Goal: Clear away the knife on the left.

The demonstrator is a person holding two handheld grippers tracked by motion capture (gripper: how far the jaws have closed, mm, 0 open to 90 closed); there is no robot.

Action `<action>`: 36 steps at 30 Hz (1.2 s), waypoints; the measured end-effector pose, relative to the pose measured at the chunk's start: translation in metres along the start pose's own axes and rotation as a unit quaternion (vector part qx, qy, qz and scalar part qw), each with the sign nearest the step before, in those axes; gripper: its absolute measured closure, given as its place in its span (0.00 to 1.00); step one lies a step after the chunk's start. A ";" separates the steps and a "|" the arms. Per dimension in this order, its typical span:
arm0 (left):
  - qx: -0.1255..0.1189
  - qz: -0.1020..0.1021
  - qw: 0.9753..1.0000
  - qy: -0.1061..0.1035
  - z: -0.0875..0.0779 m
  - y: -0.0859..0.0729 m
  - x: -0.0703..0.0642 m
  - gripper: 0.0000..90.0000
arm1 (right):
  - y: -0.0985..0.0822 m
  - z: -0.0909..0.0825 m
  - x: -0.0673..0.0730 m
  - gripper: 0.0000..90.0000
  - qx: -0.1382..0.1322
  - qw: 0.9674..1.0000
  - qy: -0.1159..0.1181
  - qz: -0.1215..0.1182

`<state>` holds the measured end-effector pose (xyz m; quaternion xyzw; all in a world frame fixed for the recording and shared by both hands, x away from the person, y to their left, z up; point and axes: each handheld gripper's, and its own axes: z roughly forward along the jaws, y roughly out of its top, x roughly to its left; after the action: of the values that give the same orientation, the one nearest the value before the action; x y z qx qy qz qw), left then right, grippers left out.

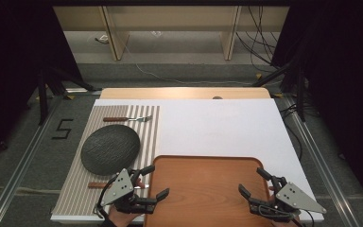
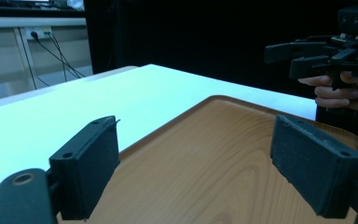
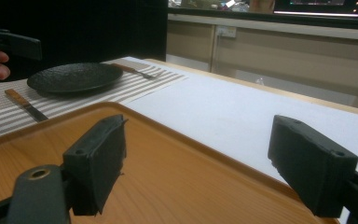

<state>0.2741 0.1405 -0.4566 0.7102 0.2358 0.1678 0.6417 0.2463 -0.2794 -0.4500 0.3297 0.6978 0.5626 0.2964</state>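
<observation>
An empty brown wooden tray (image 1: 203,187) lies at the table's front edge. My left gripper (image 1: 154,181) hovers open over the tray's left rim, jaws wide apart with nothing between them; in the left gripper view (image 2: 196,163) it looks across the tray (image 2: 205,177). My right gripper (image 1: 254,182) is open at the tray's right rim, also empty, and its own view (image 3: 196,158) looks over the tray (image 3: 168,177) toward the placemat. A black plate (image 1: 110,148) rests on a striped placemat (image 1: 75,189), with a fork (image 1: 127,118) behind it and a knife (image 1: 97,185) in front.
A white board (image 1: 217,125) covers the tabletop, bare behind the tray. The knife (image 3: 25,105), plate (image 3: 74,77) and fork (image 3: 135,71) appear far left in the right gripper view. The other gripper (image 2: 321,58) shows at upper right in the left gripper view.
</observation>
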 end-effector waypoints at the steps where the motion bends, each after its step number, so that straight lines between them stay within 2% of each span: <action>1: 0.001 0.001 1.000 -0.001 0.000 0.001 0.000 0.17 | 0.000 0.000 0.000 0.23 0.000 1.000 0.000 -0.001; 3: 0.002 0.001 1.000 -0.001 -0.001 0.001 0.000 0.17 | 0.000 0.000 0.000 0.23 0.001 1.000 0.000 -0.001; 6: -0.008 -0.012 1.000 -0.007 -0.002 0.002 0.000 0.17 | 0.000 0.000 0.001 0.23 0.001 1.000 -0.001 -0.002; 15: 0.001 -0.008 1.000 -0.007 -0.004 0.007 0.001 0.17 | 0.000 0.000 0.000 0.23 0.000 1.000 -0.001 -0.002; 16: 0.003 -0.008 1.000 -0.009 -0.004 0.008 0.001 0.17 | 0.000 0.000 0.000 0.23 0.000 1.000 -0.001 -0.002; 17: 0.004 -0.014 1.000 -0.022 -0.005 0.009 0.002 0.17 | 0.000 0.000 0.000 0.24 0.000 1.000 -0.001 -0.003; 25: 0.009 -0.019 0.999 -0.039 -0.007 0.016 0.002 0.18 | 0.000 0.000 0.001 0.24 0.001 1.000 0.000 -0.002; 29: 0.032 -0.013 0.998 -0.042 -0.009 0.022 0.005 0.18 | 0.000 0.001 0.001 0.24 0.002 1.000 0.000 -0.004; 32: 0.061 -0.024 0.997 -0.049 -0.010 0.026 0.009 0.17 | 0.000 0.001 0.001 0.24 0.002 1.000 0.002 -0.004; 36: 0.077 -0.029 0.995 -0.051 -0.014 0.030 0.013 0.17 | 0.000 0.001 0.001 0.24 0.004 1.000 0.003 -0.006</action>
<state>0.2811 0.1573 -0.4258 0.7581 0.2353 0.0938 0.6010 0.2464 -0.2775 -0.4508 0.3251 0.7029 0.5587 0.2969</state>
